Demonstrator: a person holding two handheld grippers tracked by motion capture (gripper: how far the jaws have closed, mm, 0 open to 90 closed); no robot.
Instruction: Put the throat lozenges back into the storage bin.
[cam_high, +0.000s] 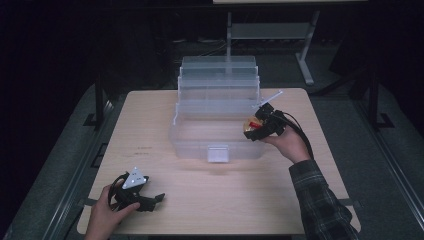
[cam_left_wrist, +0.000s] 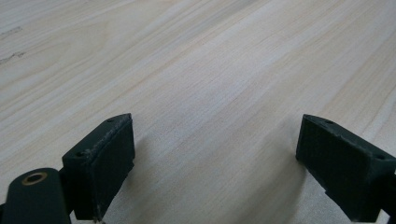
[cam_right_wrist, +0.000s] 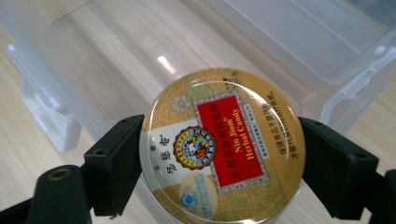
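A pale wood table (cam_high: 210, 200) with rounded corners stands on grey floor (cam_high: 380, 165). Faint dark marks (cam_high: 145, 148) sit on its left part (too small to read). Beyond the far edge stands a light metal stand (cam_high: 305, 45), against darkness.

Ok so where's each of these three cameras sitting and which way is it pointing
High view: above the person's side, facing forward and down on the table and clear box; both forearms, hands and grippers show.
Left gripper view: rides the left gripper, facing bare tabletop; its open fingers show.
Right gripper view: rides the right gripper, facing the box; its fingers clamp a round candy tin.
Shared: tin and box appear in the high and right gripper views.
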